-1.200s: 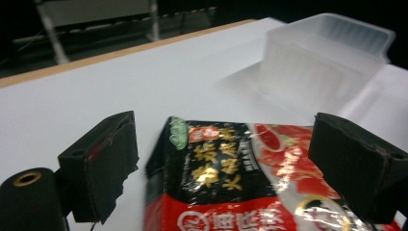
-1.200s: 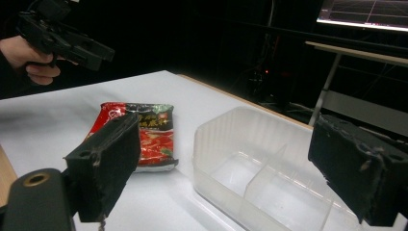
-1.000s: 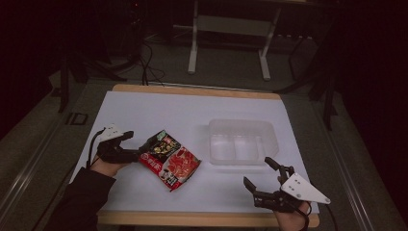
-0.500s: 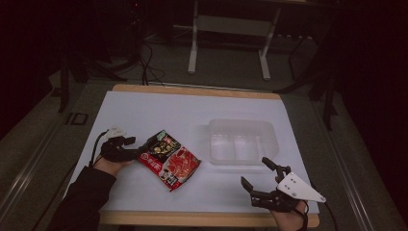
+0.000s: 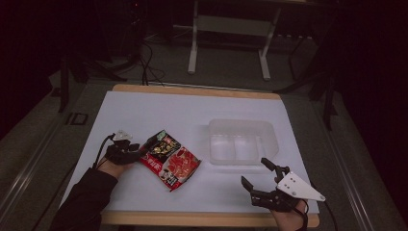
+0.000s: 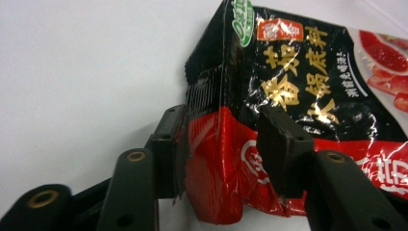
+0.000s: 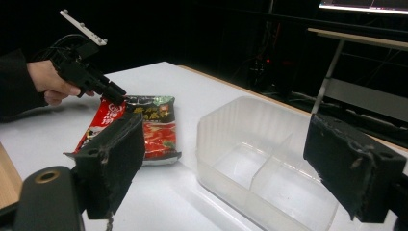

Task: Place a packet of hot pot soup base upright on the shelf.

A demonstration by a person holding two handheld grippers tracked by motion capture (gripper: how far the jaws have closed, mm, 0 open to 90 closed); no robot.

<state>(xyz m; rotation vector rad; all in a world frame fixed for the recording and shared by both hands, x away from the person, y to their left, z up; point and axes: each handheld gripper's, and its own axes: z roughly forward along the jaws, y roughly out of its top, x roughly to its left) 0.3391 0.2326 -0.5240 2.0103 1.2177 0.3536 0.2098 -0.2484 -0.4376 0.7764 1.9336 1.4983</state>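
Where the left tool (image 6: 221,144) pinches, the packet (image 5: 168,158) seems crumpled.

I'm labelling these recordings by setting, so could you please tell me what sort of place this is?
Probably a dim lab or recording workspace: a white-topped table on a bare floor, trailing cables behind it, and a metal-legged bench frame beyond.

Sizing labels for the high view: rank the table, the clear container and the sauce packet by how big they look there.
1. table
2. clear container
3. sauce packet, somewhat smaller than the container.
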